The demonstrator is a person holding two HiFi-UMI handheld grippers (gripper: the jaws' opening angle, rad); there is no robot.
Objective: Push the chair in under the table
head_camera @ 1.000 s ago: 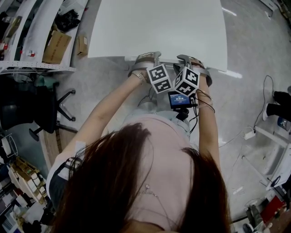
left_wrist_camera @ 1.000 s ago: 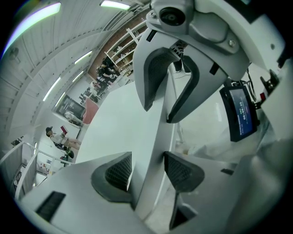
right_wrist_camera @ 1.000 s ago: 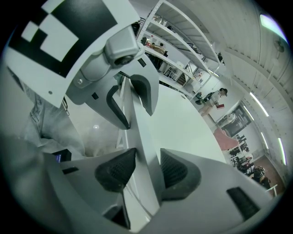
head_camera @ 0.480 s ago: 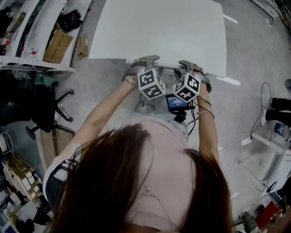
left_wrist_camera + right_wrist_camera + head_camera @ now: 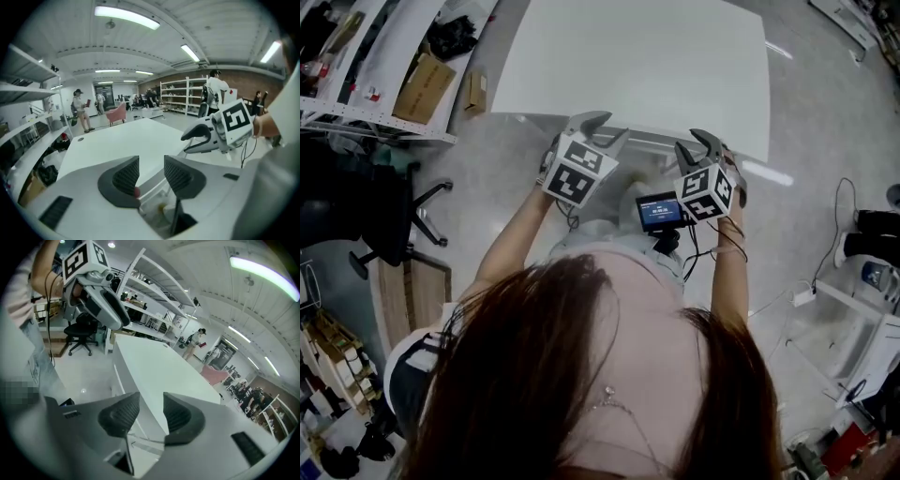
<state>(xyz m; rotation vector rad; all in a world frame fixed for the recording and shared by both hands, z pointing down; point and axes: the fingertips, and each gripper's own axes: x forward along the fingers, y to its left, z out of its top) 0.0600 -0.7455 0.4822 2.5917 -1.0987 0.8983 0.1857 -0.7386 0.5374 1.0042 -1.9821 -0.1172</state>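
The white table (image 5: 637, 56) fills the top of the head view. Just under its near edge, between my grippers, shows a pale strip (image 5: 649, 140) that looks like the top of the chair; the rest of the chair is hidden by the table and by the person's body. My left gripper (image 5: 605, 127) hangs in the air at the table's near edge, its jaws closing with nothing between them. My right gripper (image 5: 697, 143) is beside it, also off the table, jaws apart and empty. In the left gripper view the left gripper (image 5: 151, 171) points over the tabletop (image 5: 122, 145).
A black office chair (image 5: 384, 216) stands on the floor at the left, by shelves (image 5: 366, 66) with a cardboard box (image 5: 417, 89). A small screen (image 5: 660, 211) hangs at the person's waist. Cables (image 5: 806, 291) lie at the right. People (image 5: 80, 110) stand far off.
Both grippers have lifted away from the table edge and drawn apart. The left one has rolled so its marker cube now faces differently.
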